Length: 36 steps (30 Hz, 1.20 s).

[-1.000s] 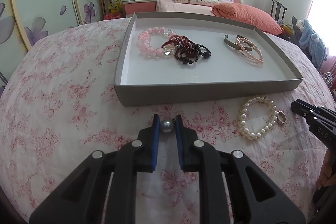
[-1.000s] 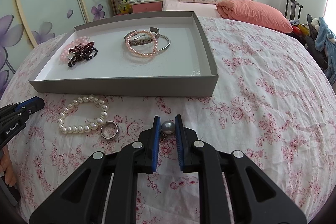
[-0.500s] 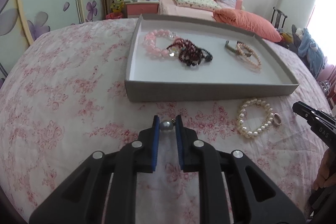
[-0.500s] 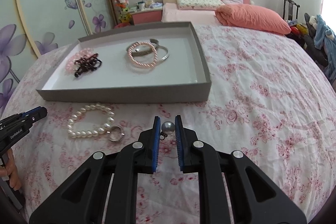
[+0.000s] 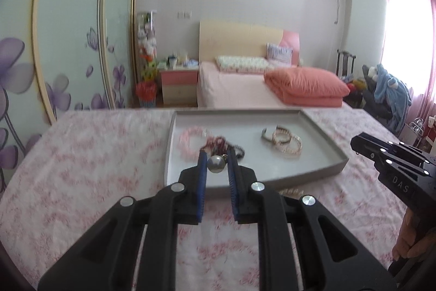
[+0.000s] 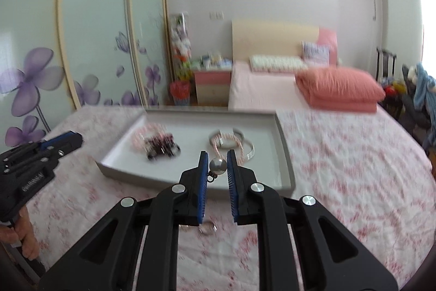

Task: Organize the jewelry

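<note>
- Left gripper (image 5: 215, 164) is clamped nearly shut on a grey pearl earring (image 5: 215, 165); right gripper (image 6: 217, 165) pinches its twin earring (image 6: 218, 167).
- Both are held above a floral pink bedspread (image 5: 95, 162), in front of the grey tray (image 5: 331, 152) of bracelets (image 5: 286, 139).
- A silver ring (image 6: 206, 228) lies on the spread.
- Behind: a bed with a salmon quilt (image 5: 305, 85), a pink nightstand (image 5: 178, 83), and flowered wardrobe doors (image 5: 73, 45).
</note>
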Each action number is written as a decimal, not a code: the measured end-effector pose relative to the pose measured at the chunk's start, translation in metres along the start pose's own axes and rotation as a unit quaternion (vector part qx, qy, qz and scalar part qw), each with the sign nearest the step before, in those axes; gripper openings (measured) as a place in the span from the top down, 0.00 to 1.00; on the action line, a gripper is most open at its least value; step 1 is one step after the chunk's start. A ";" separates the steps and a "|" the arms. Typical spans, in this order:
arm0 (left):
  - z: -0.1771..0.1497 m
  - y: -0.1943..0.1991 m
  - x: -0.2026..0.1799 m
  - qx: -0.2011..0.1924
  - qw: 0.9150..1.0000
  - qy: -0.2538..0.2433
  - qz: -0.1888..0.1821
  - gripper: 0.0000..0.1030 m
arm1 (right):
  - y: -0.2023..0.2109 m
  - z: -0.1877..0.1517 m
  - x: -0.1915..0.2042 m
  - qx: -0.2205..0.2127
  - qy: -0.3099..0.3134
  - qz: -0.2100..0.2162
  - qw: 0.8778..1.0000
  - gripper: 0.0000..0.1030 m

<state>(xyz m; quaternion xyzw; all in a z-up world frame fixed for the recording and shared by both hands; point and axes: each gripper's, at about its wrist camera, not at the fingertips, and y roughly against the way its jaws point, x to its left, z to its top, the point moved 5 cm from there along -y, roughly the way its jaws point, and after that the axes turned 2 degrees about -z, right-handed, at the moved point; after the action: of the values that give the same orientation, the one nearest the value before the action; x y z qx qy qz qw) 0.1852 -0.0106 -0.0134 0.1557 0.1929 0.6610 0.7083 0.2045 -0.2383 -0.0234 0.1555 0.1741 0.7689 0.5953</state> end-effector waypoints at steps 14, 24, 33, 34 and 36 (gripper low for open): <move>0.011 -0.003 -0.006 -0.018 1.000 -0.001 -0.011 0.85 | 0.009 0.020 0.007 -0.053 0.004 0.014 0.998 0.85; 0.016 -0.023 -0.007 -0.008 1.000 -0.007 -0.015 0.85 | -0.010 0.030 0.003 -0.054 0.001 0.008 0.999 0.85; 0.025 -0.077 0.000 0.025 1.000 0.002 -0.018 0.85 | -0.064 0.036 0.001 -0.018 0.001 0.001 1.000 0.85; 0.024 -0.082 0.001 0.029 0.999 0.003 -0.018 0.85 | -0.069 0.035 0.001 -0.012 0.001 0.001 1.000 0.85; 0.024 -0.095 0.003 0.041 0.999 0.004 -0.017 0.85 | -0.083 0.033 -0.001 0.005 -0.002 0.002 1.000 0.85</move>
<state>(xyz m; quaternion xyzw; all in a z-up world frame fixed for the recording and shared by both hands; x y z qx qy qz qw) 0.2799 -0.0143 -0.0380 0.1783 0.2256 0.6411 0.7116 0.2915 -0.2174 -0.0313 0.1605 0.1758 0.7692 0.5930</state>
